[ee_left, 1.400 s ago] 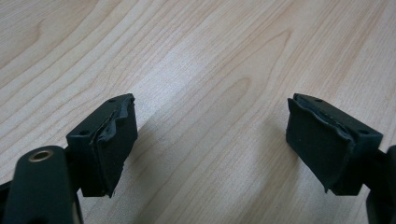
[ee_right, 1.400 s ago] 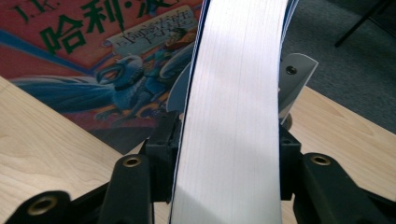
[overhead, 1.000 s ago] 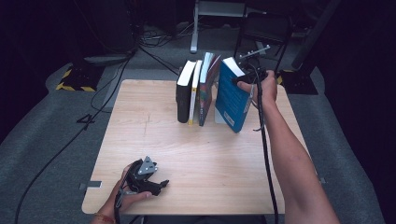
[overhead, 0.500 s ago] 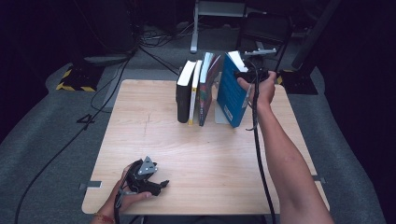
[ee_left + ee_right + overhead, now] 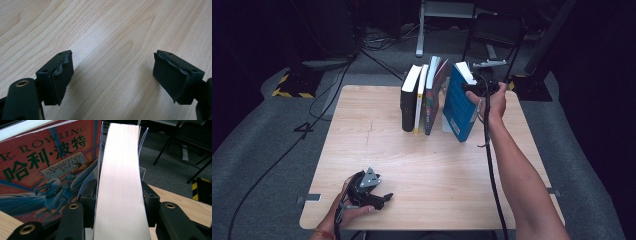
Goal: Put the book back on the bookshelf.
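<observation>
A thick blue book (image 5: pixel 458 107) stands on edge at the right end of a row of books, its top leaning slightly right. My right gripper (image 5: pixel 473 89) grips its upper rear edge. In the right gripper view the white page block (image 5: pixel 120 182) sits between both pads of the right gripper (image 5: pixel 118 202), which press on the covers; the jaws have just been opening a little with the book still between them. A red illustrated cover (image 5: pixel 45 170) stands just to its left. My left gripper (image 5: pixel 383 198) rests open on the table near the front left, the left gripper (image 5: pixel 112 77) holding nothing.
A black book (image 5: pixel 408 102), a yellow-spined book (image 5: pixel 419 100) and a dark red one (image 5: pixel 434 95) stand upright on the wooden table (image 5: pixel 362 130). A folding chair (image 5: pixel 494 35) and cables lie on the grey floor behind.
The right hand has shifted the blue book slightly left and tipped it more upright, closer to the row. The left gripper has not moved.
</observation>
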`<act>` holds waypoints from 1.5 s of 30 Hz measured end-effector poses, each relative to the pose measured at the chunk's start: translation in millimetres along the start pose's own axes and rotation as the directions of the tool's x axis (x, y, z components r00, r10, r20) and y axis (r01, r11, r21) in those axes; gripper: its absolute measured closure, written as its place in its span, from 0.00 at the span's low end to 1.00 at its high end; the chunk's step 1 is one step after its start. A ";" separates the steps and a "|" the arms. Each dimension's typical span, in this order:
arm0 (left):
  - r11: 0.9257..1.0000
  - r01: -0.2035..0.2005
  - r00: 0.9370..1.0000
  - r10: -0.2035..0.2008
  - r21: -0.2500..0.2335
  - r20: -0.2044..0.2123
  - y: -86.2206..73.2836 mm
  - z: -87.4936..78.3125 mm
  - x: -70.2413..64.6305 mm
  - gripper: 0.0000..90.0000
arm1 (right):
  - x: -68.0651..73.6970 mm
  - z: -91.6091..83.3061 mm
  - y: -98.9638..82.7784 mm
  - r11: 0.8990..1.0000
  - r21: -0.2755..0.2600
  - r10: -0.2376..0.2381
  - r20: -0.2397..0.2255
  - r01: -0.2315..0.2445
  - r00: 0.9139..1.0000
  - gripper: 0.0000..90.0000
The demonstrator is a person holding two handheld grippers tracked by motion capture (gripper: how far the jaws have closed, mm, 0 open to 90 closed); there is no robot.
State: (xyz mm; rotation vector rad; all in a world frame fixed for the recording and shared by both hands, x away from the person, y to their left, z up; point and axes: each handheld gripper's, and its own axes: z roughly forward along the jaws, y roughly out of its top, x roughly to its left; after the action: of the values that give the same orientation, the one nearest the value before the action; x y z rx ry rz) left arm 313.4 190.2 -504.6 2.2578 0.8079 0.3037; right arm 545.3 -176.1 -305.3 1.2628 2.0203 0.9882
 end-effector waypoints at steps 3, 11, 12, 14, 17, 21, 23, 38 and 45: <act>1.000 0.000 1.000 0.000 0.001 0.000 0.1 0.0 0.0 0.19 | -0.9 -2.8 -1.5 1.000 0.005 -0.007 0.001 0.007 1.000 0.62; 1.000 0.001 1.000 -0.001 0.001 0.001 0.2 0.1 0.2 0.19 | -7.5 -11.3 -9.4 1.000 0.018 -0.020 -0.041 0.020 0.999 0.49; 1.000 -0.001 1.000 0.001 0.000 0.001 0.3 0.2 0.3 0.19 | -8.6 -13.2 -11.1 0.999 0.022 -0.025 -0.049 0.026 0.998 0.46; 1.000 0.001 1.000 -0.001 0.001 0.001 0.2 0.2 0.2 0.19 | -8.9 -17.4 -13.6 0.999 0.022 -0.036 -0.054 0.037 0.998 0.45; 1.000 0.000 1.000 0.000 0.000 0.000 0.3 0.2 0.2 0.19 | -9.8 -23.9 -19.0 0.998 0.013 -0.061 -0.076 0.062 0.995 0.43; 1.000 -0.001 1.000 0.001 0.001 -0.001 0.3 0.2 0.2 0.19 | -10.7 -28.4 -23.7 0.996 -0.006 -0.087 -0.079 0.087 0.993 0.43; 1.000 -0.001 1.000 0.001 0.001 -0.001 0.4 0.3 0.2 0.18 | -11.0 -29.9 -27.0 0.995 -0.005 -0.103 -0.080 0.103 0.991 0.40; 1.000 0.001 1.000 -0.001 -0.001 -0.001 0.5 0.6 0.3 0.18 | -7.2 -45.9 -44.4 0.973 -0.002 -0.228 -0.108 0.229 0.968 0.38; 1.000 0.002 1.000 -0.002 -0.001 -0.001 0.5 0.6 0.3 0.18 | -5.6 -50.6 -50.8 0.965 0.004 -0.259 -0.101 0.261 0.960 0.37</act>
State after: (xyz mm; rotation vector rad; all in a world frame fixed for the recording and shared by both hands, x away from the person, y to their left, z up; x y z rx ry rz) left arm 314.1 189.7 -504.7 2.2563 0.8101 0.3049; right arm 483.4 -210.6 -317.2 0.9398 2.2075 0.9240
